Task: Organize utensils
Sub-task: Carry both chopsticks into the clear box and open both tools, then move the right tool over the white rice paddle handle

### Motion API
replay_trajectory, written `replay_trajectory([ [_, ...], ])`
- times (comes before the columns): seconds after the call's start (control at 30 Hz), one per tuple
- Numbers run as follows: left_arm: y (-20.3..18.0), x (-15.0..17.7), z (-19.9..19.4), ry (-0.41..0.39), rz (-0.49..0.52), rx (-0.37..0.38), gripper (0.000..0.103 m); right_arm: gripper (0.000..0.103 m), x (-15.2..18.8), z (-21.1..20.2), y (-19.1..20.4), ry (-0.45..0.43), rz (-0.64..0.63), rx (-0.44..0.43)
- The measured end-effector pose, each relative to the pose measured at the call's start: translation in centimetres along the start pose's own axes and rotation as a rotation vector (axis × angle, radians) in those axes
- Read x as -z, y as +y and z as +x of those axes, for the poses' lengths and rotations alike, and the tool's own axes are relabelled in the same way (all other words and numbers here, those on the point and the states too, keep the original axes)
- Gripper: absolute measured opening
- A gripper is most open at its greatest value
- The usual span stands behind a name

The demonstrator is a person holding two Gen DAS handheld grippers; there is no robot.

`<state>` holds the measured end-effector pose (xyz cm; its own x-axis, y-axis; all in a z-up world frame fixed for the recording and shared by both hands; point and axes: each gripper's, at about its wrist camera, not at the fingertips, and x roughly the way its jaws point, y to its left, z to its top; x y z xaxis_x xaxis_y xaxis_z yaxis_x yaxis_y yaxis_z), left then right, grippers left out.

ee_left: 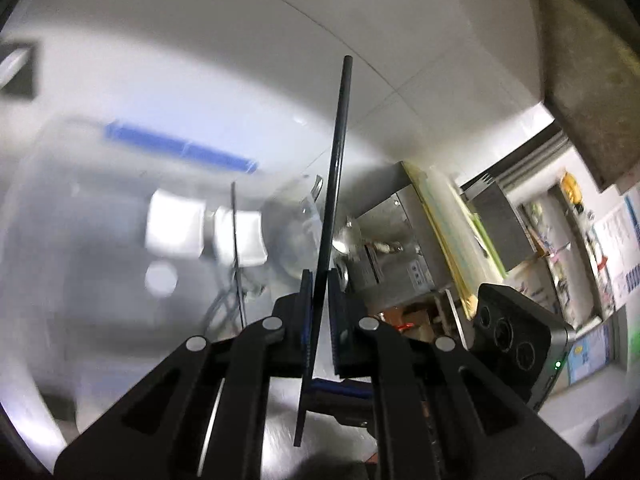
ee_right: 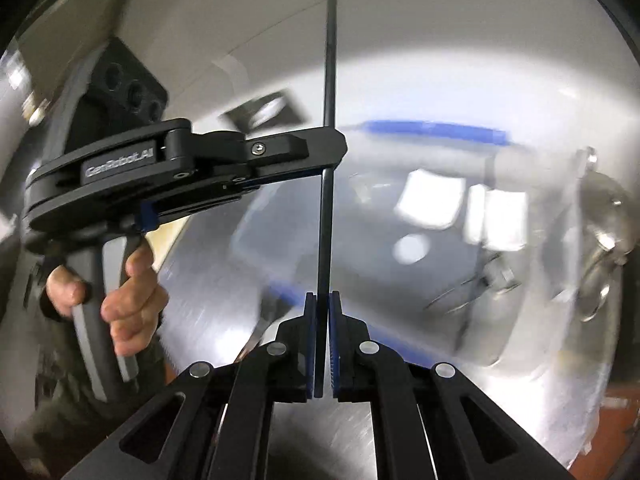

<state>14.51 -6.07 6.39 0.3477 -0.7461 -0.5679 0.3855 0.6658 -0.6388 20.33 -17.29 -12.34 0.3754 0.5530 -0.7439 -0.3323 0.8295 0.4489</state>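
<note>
**Each gripper clamps a black chopstick**

Closest to you, your right gripper [ee_right: 322, 320] is clamped on a black chopstick [ee_right: 329, 80] standing upright. Only this view shows your left hand [ee_right: 132, 300] and the left gripper [ee_right: 334, 152] crossing in front. The left view shows its own chopstick [ee_left: 340, 140] pinched. The steel counter [ee_right: 304, 432] beyond is blurred.

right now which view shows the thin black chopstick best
The right wrist view: the thin black chopstick shows almost whole, clamped by both the right tool and the left tool. The left wrist view shows the chopstick only running up out of the left tool.
</note>
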Motion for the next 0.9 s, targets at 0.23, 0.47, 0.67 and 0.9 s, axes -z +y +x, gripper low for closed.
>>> replay_trajectory([
  [0.23,4.8,-3.7,12.6,0.241,-0.072,-0.038,0.006,0.009,-2.5,5.6,-7.9,0.102,0.189,0.080],
  [0.47,10.9,-1.1,19.8,0.428,-0.183,-0.120,0.006,0.006,-1.9,9.7,-11.9,0.206,0.281,0.091],
  [0.67,11.7,-0.6,19.1,0.446,-0.159,-0.205,0.029,0.009,-1.0,9.2,-11.7,0.209,0.293,0.135],
  [0.9,7.1,-0.4,3.8,0.107,-0.013,-0.146,0.072,0.036,1.7,1.5,-2.9,0.018,0.093,0.028],
])
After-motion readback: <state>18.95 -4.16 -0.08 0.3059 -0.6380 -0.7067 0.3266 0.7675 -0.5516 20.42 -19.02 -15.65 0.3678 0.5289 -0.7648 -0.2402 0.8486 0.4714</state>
